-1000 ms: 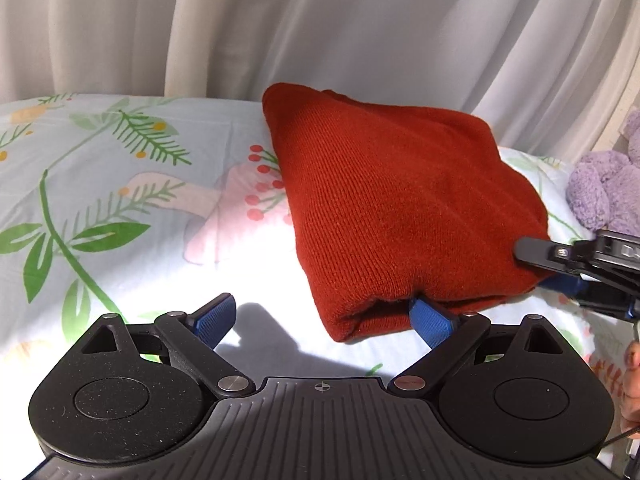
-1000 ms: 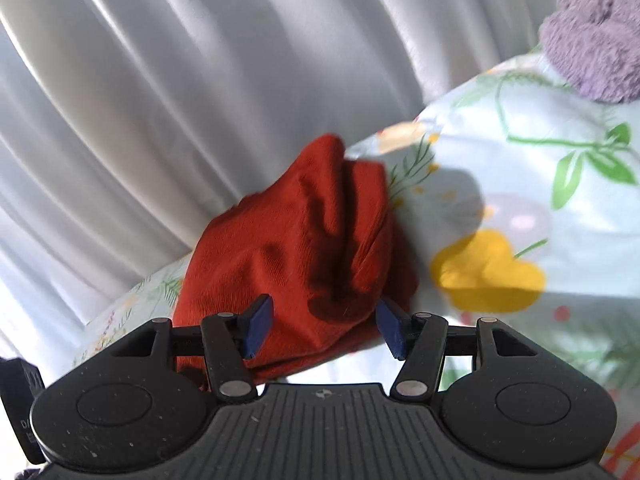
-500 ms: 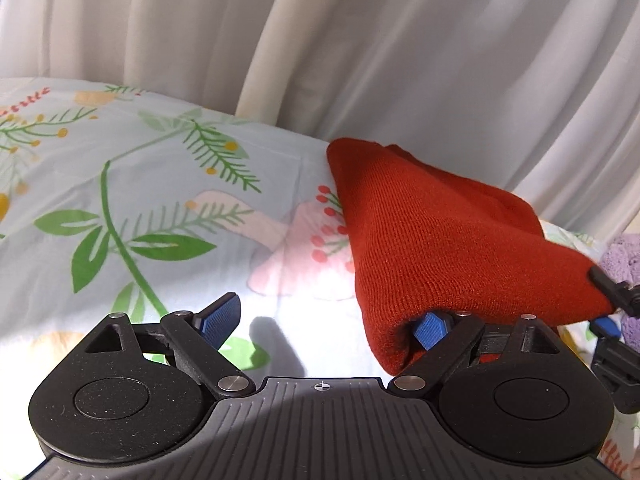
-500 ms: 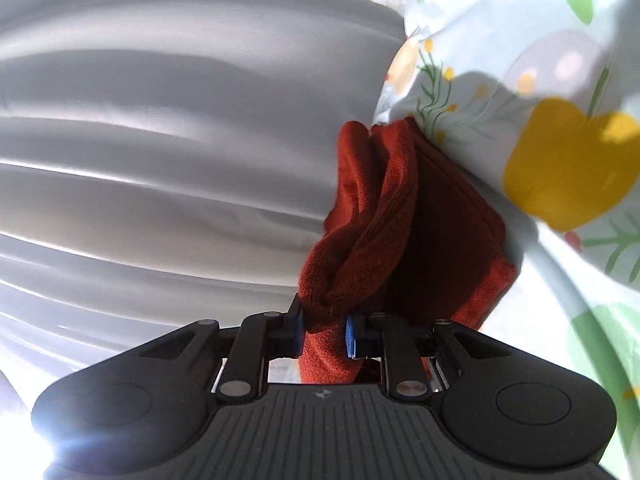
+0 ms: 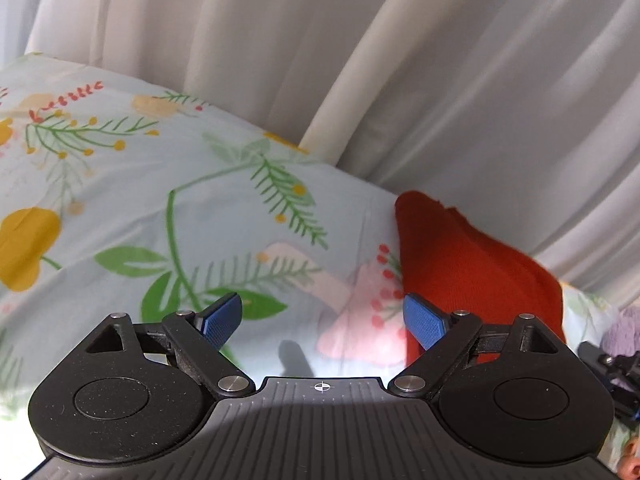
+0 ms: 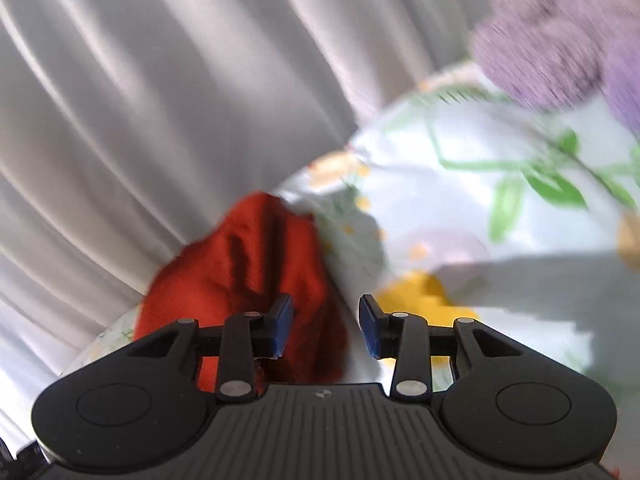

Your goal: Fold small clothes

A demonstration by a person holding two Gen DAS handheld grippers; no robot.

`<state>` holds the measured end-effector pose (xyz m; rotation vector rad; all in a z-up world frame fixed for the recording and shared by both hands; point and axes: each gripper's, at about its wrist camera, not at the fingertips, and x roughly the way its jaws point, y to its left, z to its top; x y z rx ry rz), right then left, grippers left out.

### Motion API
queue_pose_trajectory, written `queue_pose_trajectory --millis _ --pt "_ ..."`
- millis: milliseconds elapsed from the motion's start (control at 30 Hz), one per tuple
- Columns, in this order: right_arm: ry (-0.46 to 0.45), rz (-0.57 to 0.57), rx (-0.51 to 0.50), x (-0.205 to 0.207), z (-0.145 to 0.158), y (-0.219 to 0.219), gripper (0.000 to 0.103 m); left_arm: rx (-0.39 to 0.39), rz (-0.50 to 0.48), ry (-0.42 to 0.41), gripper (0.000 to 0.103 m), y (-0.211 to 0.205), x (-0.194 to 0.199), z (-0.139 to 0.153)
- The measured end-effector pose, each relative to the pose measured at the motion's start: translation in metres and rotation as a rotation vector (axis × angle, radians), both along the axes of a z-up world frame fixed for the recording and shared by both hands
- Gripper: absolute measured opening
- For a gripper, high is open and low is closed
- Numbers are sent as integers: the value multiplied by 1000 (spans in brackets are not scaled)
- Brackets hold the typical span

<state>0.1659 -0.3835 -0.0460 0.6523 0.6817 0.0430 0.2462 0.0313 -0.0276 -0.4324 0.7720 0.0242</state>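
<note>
In the left wrist view, our left gripper (image 5: pixel 322 316) has its jaws wide apart and empty above the flowered bed sheet (image 5: pixel 160 184). The red knit garment (image 5: pixel 472 264) lies folded just right of them, near the white curtain (image 5: pixel 400 60).

In the right wrist view, our right gripper (image 6: pixel 325 327) is parted and empty too. The garment (image 6: pixel 248 264) looks thick and bunched, so we judge the fold largely done, with tidying perhaps left.

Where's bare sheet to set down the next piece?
Free: the floral sheet left of the red knit garment, up to the curtain. Crowded: the right side, where the purple plush sits past the garment.
</note>
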Motion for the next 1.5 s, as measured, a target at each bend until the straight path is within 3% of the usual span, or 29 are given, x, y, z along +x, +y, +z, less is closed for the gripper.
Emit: queue_pose_trajectory --millis 67,200,300,367,467,567,800,867,933,1033,1100,1133,1167,1267,1333,1400,1500 --pt "-8 116 39 28 5 26 30 -3 23 -26 94 -18 20 5" --pt "-5 284 -78 97 1 89 25 35 27 -79 97 -64 59 8" --pt "-15 275 -215 139 -12 106 14 88 -9 -97 98 -95 85 -4" --pt "-26 249 -319 153 -17 107 12 125 -45 -111 98 -110 97 -17" --pt "-45 210 -380 158 -27 97 0 167 -52 -103 98 -119 102 -37" --pt "-89 178 -333 148 -35 84 0 136 -31 -133 98 -113 97 -41" --pt "-135 115 -332 137 -45 88 0 179 2 -172 99 -113 97 -46" --pt "-129 121 -341 135 -41 87 0 151 -7 -165 99 -108 98 -47" --pt "-132 127 -335 132 -38 86 0 74 -28 -137 100 -97 100 -47" --pt "-121 157 -248 128 -36 73 0 -82 -71 -30 101 -66 97 -50" --pt "-99 164 -171 115 -27 58 0 -182 -115 -7 101 -42 86 -48" --pt "-92 160 -119 107 -24 46 6 -208 -123 6 101 -32 80 -47" --pt "-81 145 -71 96 -21 33 30 -234 -131 15 101 -22 76 -45" --pt "-46 115 51 70 -20 -6 49 -341 -173 43 101 -5 72 -48" --pt "12 137 171 68 -28 -26 50 -415 -212 66 101 -5 72 -49" --pt "74 159 286 73 -39 -37 50 -430 -243 90 101 -12 75 -51" --pt "104 179 339 80 -48 -41 50 -421 -301 98 101 -24 78 -50"
